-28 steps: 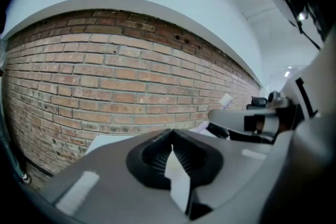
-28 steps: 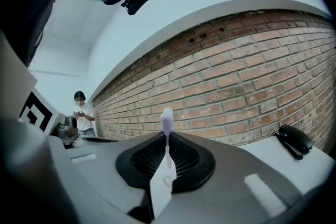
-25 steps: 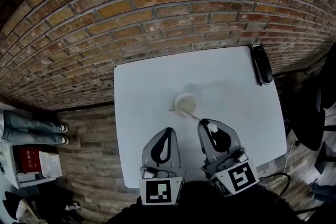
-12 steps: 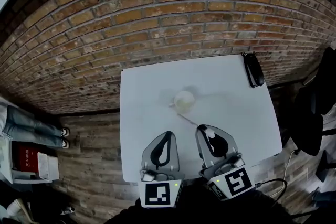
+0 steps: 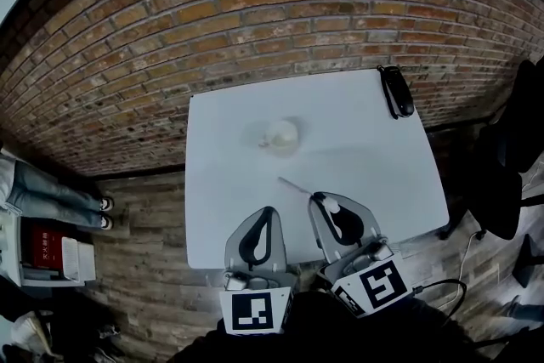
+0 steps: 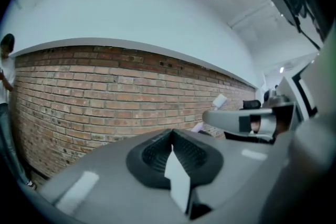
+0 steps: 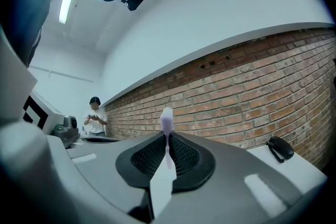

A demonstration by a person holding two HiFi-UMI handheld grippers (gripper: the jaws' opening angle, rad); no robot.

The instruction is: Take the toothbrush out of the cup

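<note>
A white cup (image 5: 280,135) stands on the white table (image 5: 374,157), toward its far side. My right gripper (image 5: 315,198) is shut on the toothbrush (image 5: 295,185). Its thin shaft points from the jaw tips toward the cup and ends clear of it, over bare table. In the right gripper view the toothbrush (image 7: 167,119) shows its pale purple-white end above the closed jaws of the right gripper (image 7: 168,139). To its left my left gripper (image 5: 267,212) hangs beside it, nearer the table's front edge. The left gripper (image 6: 172,136) shows its jaws together, with nothing between them.
A black case (image 5: 395,91) lies at the table's far right corner. A brick wall (image 5: 255,21) runs behind the table. A black chair (image 5: 510,157) stands to the right, a person's legs (image 5: 51,195) on the wooden floor to the left. A person (image 7: 95,117) stands far off.
Both grippers have drawn back from the cup toward me. The toothbrush tip, which was at the cup's rim, is now well clear of it.
</note>
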